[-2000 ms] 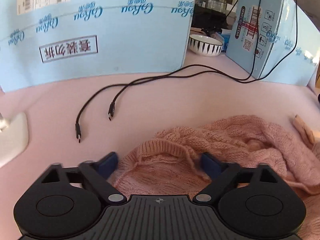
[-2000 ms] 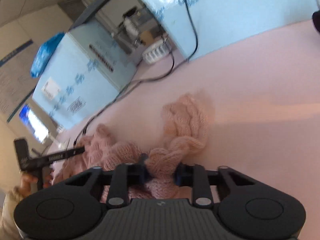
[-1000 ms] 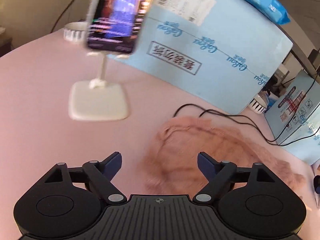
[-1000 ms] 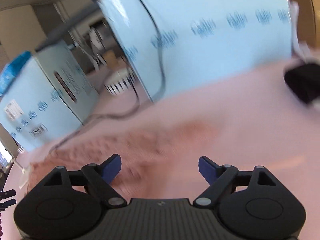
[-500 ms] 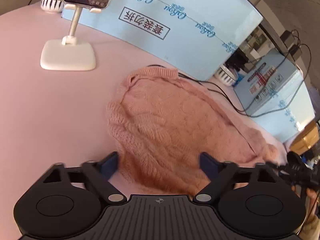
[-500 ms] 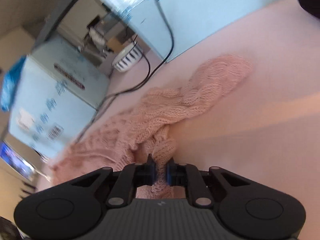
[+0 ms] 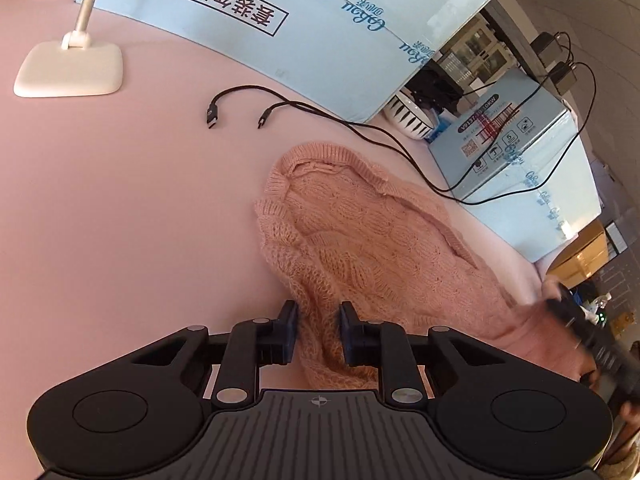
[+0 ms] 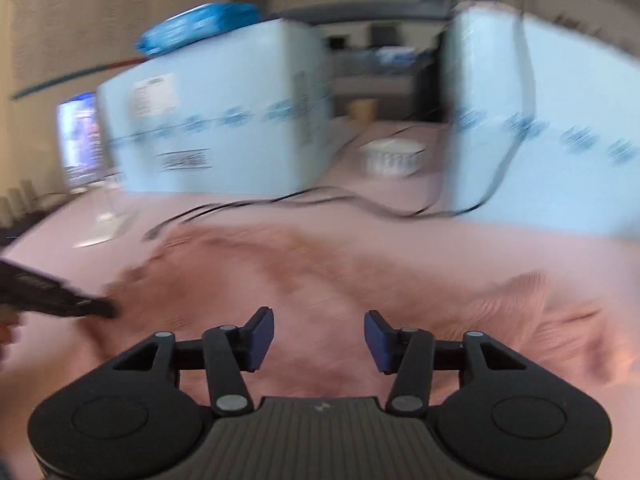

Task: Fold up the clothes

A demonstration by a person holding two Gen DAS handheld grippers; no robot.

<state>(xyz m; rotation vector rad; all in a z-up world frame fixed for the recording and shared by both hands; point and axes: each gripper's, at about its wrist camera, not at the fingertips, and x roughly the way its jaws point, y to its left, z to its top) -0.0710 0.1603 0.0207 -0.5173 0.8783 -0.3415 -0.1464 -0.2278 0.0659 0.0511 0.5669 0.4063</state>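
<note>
A pink cable-knit sweater [image 7: 360, 240] lies spread on the pink table, neckline at the far end. My left gripper [image 7: 319, 332] is at its near edge. The jaws are closing, and a fold of the knit fills the gap between the blue pads [image 7: 290, 330]. In the blurred right wrist view, my right gripper [image 8: 319, 340] hovers over the sweater [image 8: 320, 272]. Its jaws are opening and nothing is pinched between them. The other hand-held gripper [image 8: 60, 300] shows dark at the left edge there.
A white phone stand [image 7: 68, 72] stands at the far left. Two loose black cable ends [image 7: 240, 108] lie beyond the sweater. Light blue cartons [image 7: 320, 40] wall the back, with a striped bowl [image 7: 408, 118] between them and another blue box [image 7: 512, 148] at the right.
My left jaws went from wide apart to closed on the sweater's near edge. My right gripper let go of the knit fold, opened and swung across, blurring its view.
</note>
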